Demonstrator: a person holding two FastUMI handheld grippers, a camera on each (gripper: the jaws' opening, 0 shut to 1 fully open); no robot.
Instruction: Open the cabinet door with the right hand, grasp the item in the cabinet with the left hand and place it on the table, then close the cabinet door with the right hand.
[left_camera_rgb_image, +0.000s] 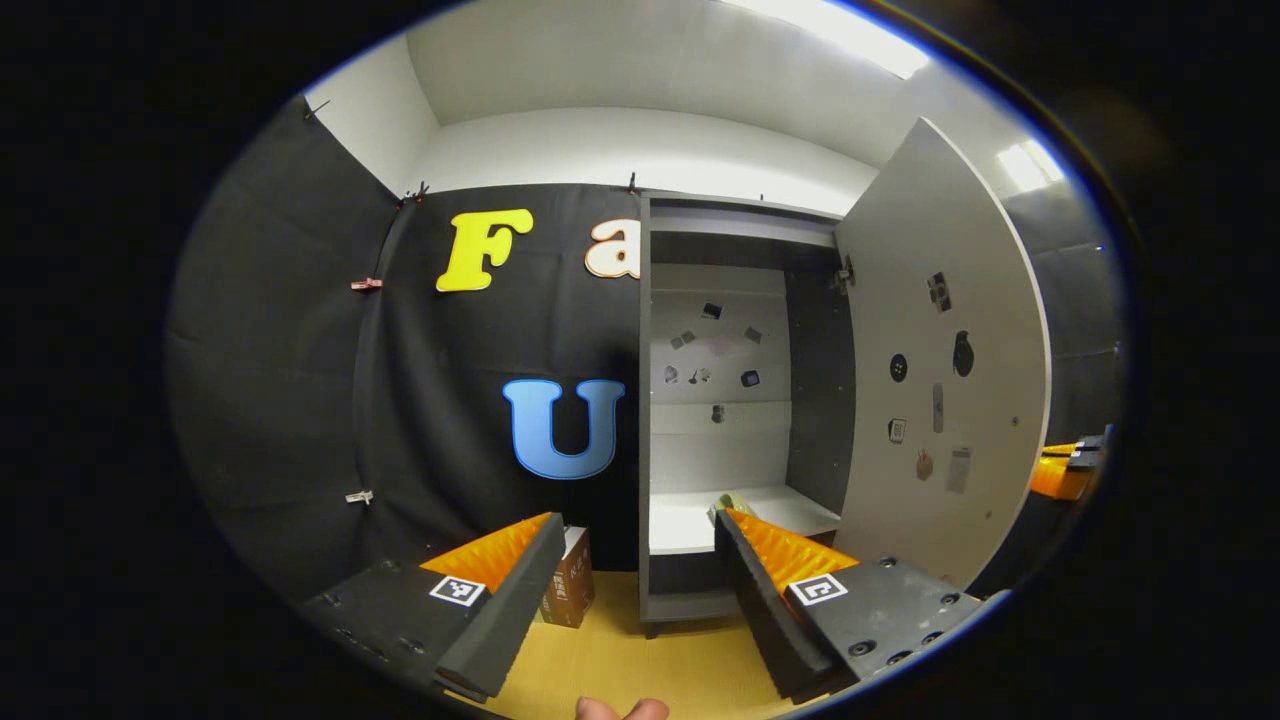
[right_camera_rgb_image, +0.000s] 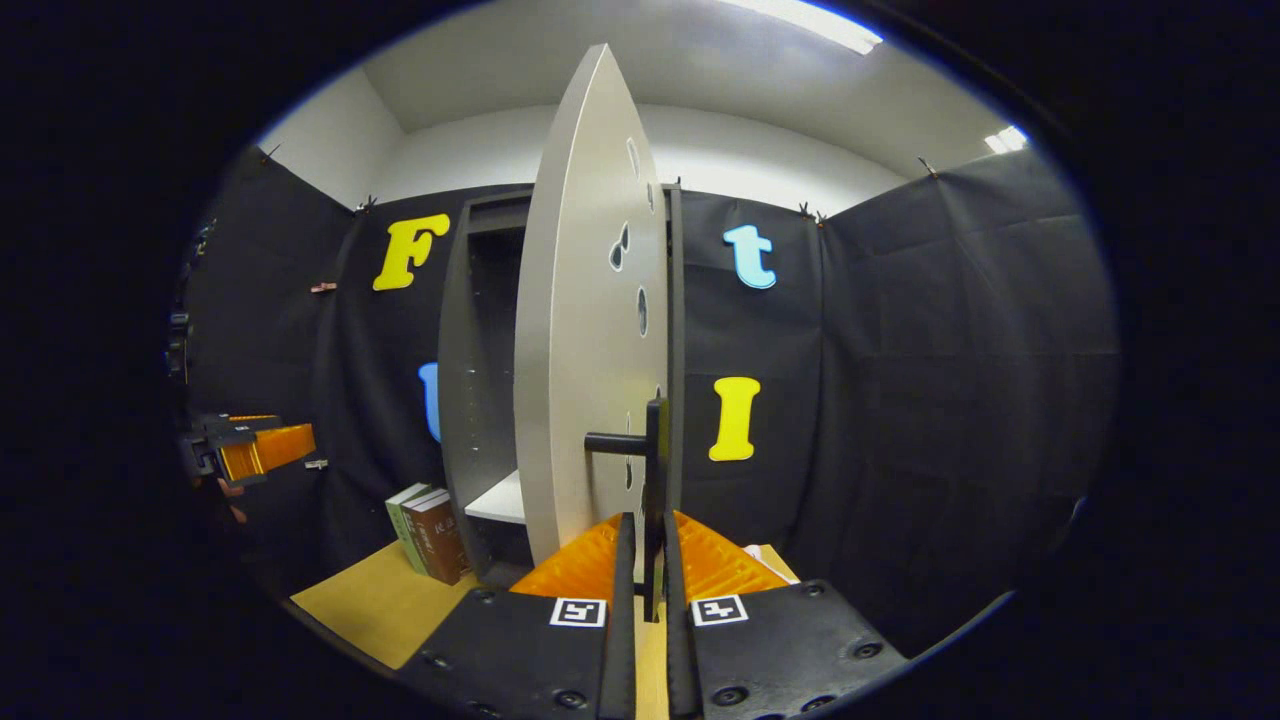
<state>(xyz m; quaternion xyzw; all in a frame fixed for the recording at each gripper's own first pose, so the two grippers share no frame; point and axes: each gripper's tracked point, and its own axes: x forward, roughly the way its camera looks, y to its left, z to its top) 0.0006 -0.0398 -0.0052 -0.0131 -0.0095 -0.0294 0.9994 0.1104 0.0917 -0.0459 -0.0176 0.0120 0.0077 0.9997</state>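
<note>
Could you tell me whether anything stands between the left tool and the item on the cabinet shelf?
Nothing visible does. The door is swung wide to the right, so the cabinet is open. The left tool is open and faces the shelf, where the item peeks out behind a fingertip; the books stand off to the left.

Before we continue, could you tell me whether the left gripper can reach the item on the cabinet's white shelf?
Probably yes: the grey cabinet door stands open, and the left gripper, open, faces the small greenish item.

The cabinet door (right_camera_rgb_image: 585, 330) is pale grey (dotted with small dark stickers), its handle (right_camera_rgb_image: 640, 445) black, the table (left_camera_rgb_image: 640, 670) yellow wood-grain, the books (right_camera_rgb_image: 430, 535) brown and green.
</note>
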